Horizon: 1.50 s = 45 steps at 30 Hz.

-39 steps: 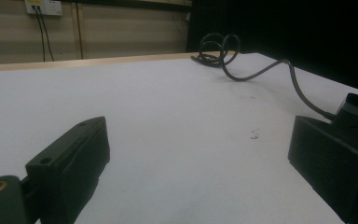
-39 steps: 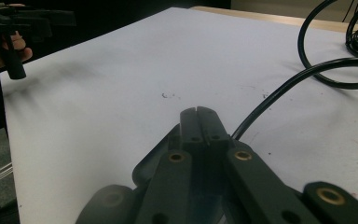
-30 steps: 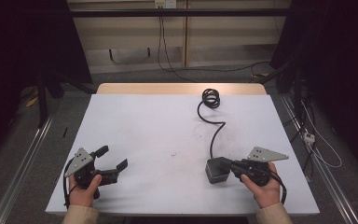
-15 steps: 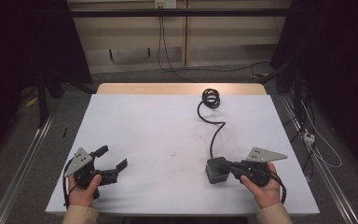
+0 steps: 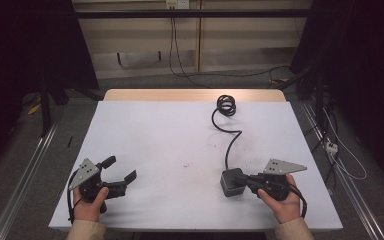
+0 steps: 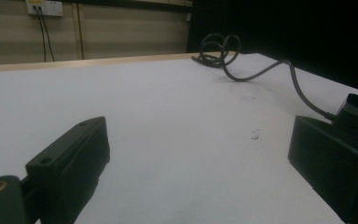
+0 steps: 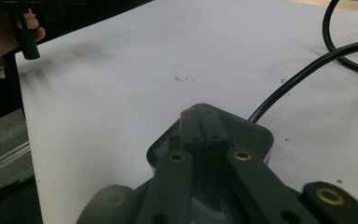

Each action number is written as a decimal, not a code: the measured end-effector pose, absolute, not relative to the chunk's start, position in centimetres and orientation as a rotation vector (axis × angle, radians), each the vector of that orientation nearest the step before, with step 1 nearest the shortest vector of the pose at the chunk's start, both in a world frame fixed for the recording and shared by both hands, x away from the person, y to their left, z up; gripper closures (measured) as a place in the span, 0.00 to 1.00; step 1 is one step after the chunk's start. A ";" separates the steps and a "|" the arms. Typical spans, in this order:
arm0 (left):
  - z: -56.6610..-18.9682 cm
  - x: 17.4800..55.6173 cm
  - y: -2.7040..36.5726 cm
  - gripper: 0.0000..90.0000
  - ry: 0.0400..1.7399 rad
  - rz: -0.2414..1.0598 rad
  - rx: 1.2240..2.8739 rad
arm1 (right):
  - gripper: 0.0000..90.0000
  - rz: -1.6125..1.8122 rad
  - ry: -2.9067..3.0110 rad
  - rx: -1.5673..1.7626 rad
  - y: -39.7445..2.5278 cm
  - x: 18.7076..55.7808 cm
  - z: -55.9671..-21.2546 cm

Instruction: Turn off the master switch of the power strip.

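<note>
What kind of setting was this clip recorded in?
Most likely a lab or recording bay: a bare white table ringed by dark curtains, loose floor cables running to a wall socket, and a hand-held gripper in each hand.

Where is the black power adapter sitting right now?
In the high view the power adapter sits on the white table near its front right edge, at the tip of the right tool, with its cable running back to a coil.

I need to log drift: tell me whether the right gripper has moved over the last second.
No. In the high view the right gripper sits at the same spot against the table's near edge, jaws at the black power adapter.
</note>
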<state>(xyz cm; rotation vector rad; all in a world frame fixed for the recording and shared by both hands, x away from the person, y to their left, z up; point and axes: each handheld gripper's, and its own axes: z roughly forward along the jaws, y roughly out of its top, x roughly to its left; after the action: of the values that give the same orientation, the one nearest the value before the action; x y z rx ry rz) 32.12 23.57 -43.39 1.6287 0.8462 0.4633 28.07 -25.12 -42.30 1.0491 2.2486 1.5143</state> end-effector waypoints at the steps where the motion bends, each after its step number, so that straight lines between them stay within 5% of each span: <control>1: -43.4 32.1 23.6 0.06 0.846 0.463 1.629 | 1.00 1.515 2.250 1.049 -25.1 28.1 -42.3; 45: -43.4 32.1 23.5 0.06 0.849 0.463 1.627 | 1.00 1.446 2.306 0.976 -24.9 28.1 -42.6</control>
<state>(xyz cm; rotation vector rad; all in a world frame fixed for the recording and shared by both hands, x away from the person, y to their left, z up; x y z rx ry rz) 32.06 23.52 -43.38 1.6272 0.8488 0.4635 28.10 -24.92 -42.59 0.9758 2.3059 1.4464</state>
